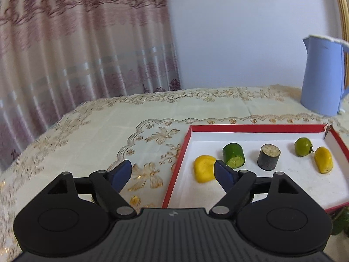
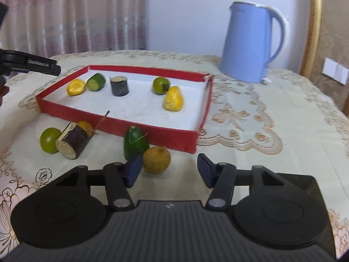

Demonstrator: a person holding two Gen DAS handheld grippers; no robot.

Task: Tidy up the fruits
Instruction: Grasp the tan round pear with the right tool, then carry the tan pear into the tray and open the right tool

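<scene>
Tilted downward over the tabletop (image 1: 91, 126), the left claw (image 1: 172, 172) is held with its jaws spread wide and nothing between them; its right finger (image 1: 223, 173) is seen in front of a yellow fruit piece (image 1: 204, 168) near the left wall of the red tray (image 1: 257, 128). Seen from the right wrist, the left claw (image 2: 50, 66) is poised above the tray's far left corner, apart from the rim.

The right claw (image 2: 169, 171) is also angled downward, low over the cloth in front of the tray's near wall. Its jaws are partly spread and nothing is gripped. A brownish-yellow round fruit (image 2: 156, 159) lies just beside the left finger (image 2: 133, 171), closer to that finger than to the right one.

Inside the tray, 5 pieces are laid out: the yellow piece, a green cut cylinder (image 1: 233, 155), a dark cut cylinder (image 1: 268, 156), a green round fruit (image 1: 302, 147) and a second yellow piece (image 1: 324, 159). The tray floor nearest the right claw is bare.

Outside it, in front of the near wall, a green cut piece (image 2: 135, 144) touches the brownish fruit, while a dark cut log (image 2: 73, 145), a green round fruit (image 2: 49, 139) and an orange fruit (image 2: 86, 126) are clustered to the left. A blue kettle (image 2: 248, 41) stands behind the tray's far right corner. Open cloth is left to the right of the tray.
</scene>
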